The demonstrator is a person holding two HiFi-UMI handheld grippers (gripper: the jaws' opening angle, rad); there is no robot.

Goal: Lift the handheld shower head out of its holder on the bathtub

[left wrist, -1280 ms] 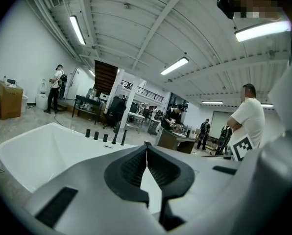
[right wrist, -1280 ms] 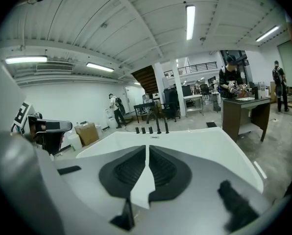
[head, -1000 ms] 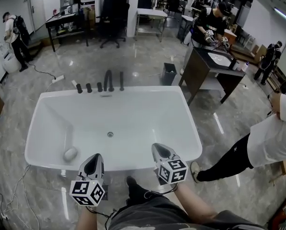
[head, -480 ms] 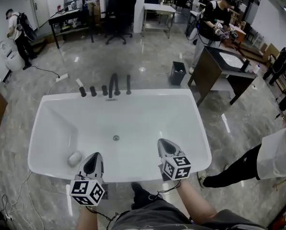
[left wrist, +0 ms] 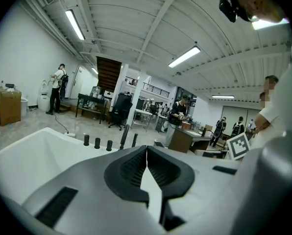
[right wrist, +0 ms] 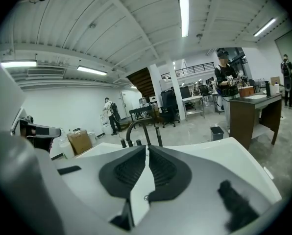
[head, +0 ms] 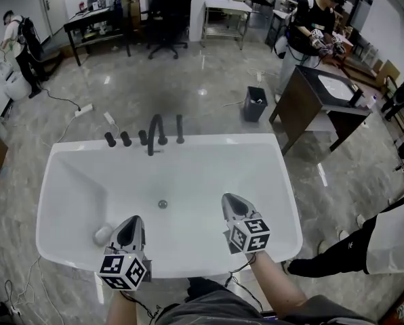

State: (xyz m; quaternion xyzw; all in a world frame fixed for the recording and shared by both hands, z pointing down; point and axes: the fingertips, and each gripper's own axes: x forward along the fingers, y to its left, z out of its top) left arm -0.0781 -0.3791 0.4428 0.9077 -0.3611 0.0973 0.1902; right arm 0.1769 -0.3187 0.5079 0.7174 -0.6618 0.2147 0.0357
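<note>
Both claws have advanced past the near rim of the bathtub [head: 229, 141], which now sits lower in the head view. The left claw [head: 130, 227] and right claw [head: 233, 207] are each closed tight on nothing, probably just carried shut while approaching. Upper centre, the handheld shower head [head: 179, 128] stands upright in its holder on the far rim, just right of the arched spout [head: 154, 128] and well apart from both claws.

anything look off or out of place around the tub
A small pale rounded object lies loose inside the bathtub, by its near left corner; I cannot tell what it is. The handheld shower head and black taps stand upright on the far rim. Nothing looks spilled.
</note>
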